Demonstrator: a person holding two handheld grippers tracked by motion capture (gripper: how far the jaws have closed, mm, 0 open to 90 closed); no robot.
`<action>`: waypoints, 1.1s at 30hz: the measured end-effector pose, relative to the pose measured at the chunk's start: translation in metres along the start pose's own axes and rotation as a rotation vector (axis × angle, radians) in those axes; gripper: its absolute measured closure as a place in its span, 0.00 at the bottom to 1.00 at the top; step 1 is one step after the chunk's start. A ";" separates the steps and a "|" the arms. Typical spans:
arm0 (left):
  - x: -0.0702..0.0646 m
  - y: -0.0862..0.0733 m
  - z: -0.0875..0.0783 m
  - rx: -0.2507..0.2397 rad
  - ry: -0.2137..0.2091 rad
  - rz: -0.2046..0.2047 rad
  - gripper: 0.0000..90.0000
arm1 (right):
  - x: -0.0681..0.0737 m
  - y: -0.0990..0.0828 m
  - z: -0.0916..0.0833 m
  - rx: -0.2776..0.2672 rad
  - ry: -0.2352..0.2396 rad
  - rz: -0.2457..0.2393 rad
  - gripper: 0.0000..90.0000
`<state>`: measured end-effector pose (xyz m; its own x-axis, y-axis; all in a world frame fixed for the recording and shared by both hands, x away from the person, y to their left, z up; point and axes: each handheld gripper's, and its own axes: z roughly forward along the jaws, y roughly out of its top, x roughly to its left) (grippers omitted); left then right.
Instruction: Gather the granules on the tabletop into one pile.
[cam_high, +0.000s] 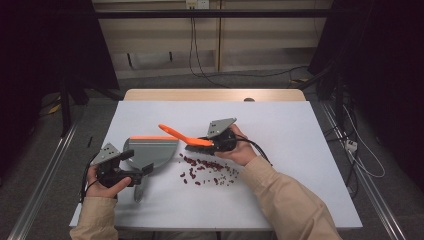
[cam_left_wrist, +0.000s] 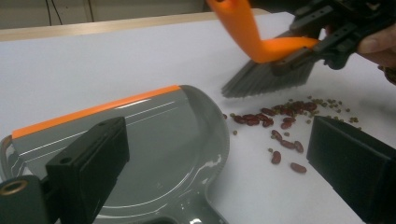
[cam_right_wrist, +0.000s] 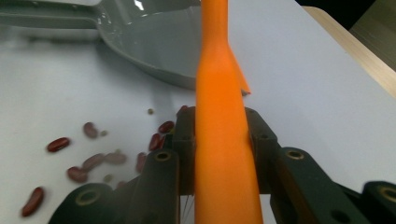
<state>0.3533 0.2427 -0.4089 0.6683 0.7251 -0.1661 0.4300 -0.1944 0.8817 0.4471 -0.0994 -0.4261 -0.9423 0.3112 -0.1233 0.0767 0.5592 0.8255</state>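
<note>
A grey dustpan (cam_high: 150, 149) with an orange front edge lies flat on the white table, left of centre. My left gripper (cam_high: 137, 161) hovers over its handle end. Its jaws stand wide apart on either side of the pan (cam_left_wrist: 154, 140), touching nothing. My right gripper (cam_high: 202, 142) is shut on an orange hand brush (cam_high: 180, 135), with the jaws clamped on the handle (cam_right_wrist: 222, 140). The grey bristles (cam_left_wrist: 266, 79) hang just above the table, right of the pan. Red kidney beans (cam_high: 207, 169) and small greenish ones lie scattered below the brush (cam_left_wrist: 275, 123).
The white table top (cam_high: 300, 130) has a wooden strip along its far edge. Cables run across the floor behind the table and to its right. Metal rails flank the table on both sides.
</note>
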 end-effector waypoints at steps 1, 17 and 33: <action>0.000 0.000 0.000 0.004 -0.001 0.004 0.06 | -0.001 0.001 0.004 0.006 -0.007 -0.008 0.79; 0.002 -0.002 0.000 0.010 0.008 0.002 0.06 | 0.015 0.003 0.012 0.037 0.073 -0.045 0.79; 0.000 -0.002 0.002 0.009 0.010 0.009 0.06 | 0.033 0.007 -0.033 -0.108 -0.111 0.279 0.79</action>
<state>0.3535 0.2419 -0.4110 0.6664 0.7296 -0.1536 0.4294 -0.2071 0.8791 0.4056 -0.1108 -0.4057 -0.8477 0.5269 0.0617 0.2869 0.3575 0.8887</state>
